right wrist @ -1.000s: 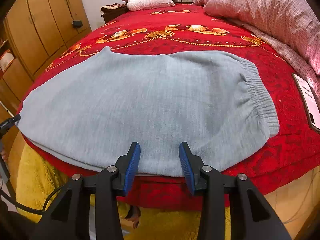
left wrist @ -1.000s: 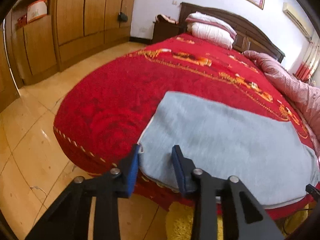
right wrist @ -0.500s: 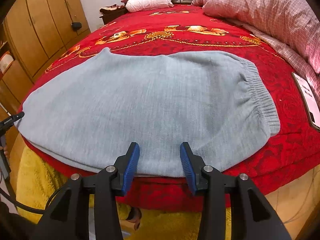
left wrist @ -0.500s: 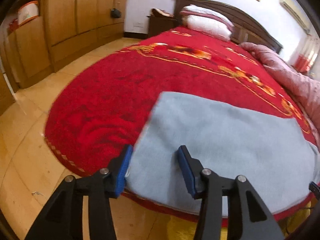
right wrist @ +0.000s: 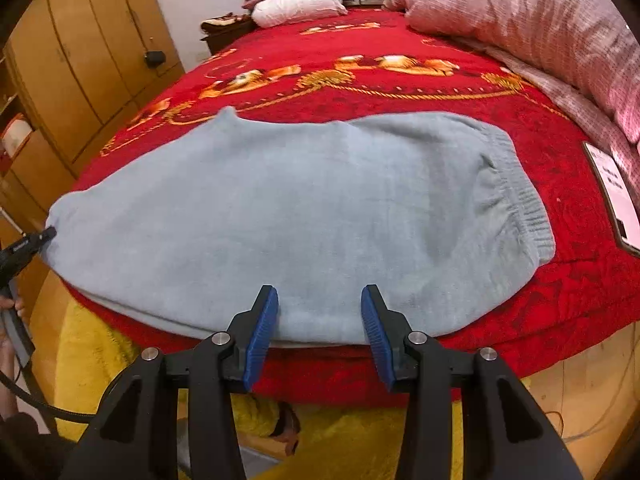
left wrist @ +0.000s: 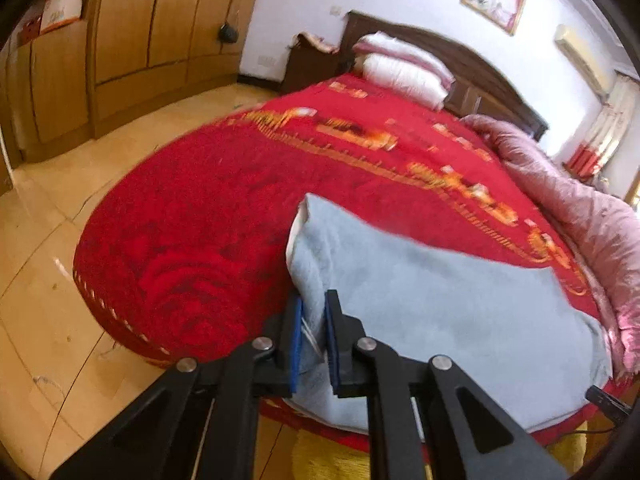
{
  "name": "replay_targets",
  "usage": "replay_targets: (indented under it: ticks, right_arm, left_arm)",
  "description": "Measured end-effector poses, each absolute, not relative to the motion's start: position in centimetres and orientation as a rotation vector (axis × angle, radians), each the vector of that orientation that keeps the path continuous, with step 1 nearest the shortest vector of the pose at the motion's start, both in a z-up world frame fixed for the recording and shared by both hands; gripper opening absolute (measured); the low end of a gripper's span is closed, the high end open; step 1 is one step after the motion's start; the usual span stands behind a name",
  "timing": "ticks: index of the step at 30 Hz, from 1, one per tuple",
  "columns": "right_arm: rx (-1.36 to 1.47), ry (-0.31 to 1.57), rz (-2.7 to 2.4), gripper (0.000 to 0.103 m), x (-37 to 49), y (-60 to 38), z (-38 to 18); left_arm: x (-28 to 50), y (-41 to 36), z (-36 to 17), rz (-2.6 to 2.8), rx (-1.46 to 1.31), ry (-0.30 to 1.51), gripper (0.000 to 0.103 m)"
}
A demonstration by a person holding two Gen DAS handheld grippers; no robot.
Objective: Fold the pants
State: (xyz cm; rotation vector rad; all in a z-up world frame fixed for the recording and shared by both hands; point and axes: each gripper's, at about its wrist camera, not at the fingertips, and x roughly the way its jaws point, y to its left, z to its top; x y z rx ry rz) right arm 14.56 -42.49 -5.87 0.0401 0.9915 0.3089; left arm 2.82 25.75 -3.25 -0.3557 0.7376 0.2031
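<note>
Light blue-grey pants (right wrist: pixel 312 208) lie folded lengthwise on a red bedspread (right wrist: pixel 360 80), waistband at the right, leg ends at the left. My left gripper (left wrist: pixel 313 320) is shut on the leg-end corner of the pants (left wrist: pixel 440 308) and lifts it a little, so the fabric bunches up. My right gripper (right wrist: pixel 319 322) is open and empty, just in front of the pants' near edge at its middle. The left gripper's tip shows in the right wrist view (right wrist: pixel 38 238) at the leg end.
A pink quilt (right wrist: pixel 552 28) lies along the right side of the bed and pillows (right wrist: pixel 300 4) at the head. A white card (right wrist: pixel 616 196) lies right of the waistband. Wooden wardrobes (left wrist: pixel 132 40) stand left. A yellow rug (right wrist: pixel 120 360) covers the floor below.
My left gripper has closed on the leg-end corner of the pants and raised it. My right gripper has stayed open, almost still.
</note>
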Motion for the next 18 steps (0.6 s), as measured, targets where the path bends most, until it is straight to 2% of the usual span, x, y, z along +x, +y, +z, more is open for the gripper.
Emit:
replay_targets:
  ticks: [10,18]
  right_arm:
    - [0.031,0.968,0.342,0.045,13.7,-41.5,-4.3]
    - [0.031,0.953,0.352,0.045,13.2,-41.6,-3.5]
  left_arm:
    - [2.2,19.3,3.0,0.059,-0.293,0.632,0.010]
    - [3.2,14.2,4.2,-0.067,-0.285,0.651,0.010]
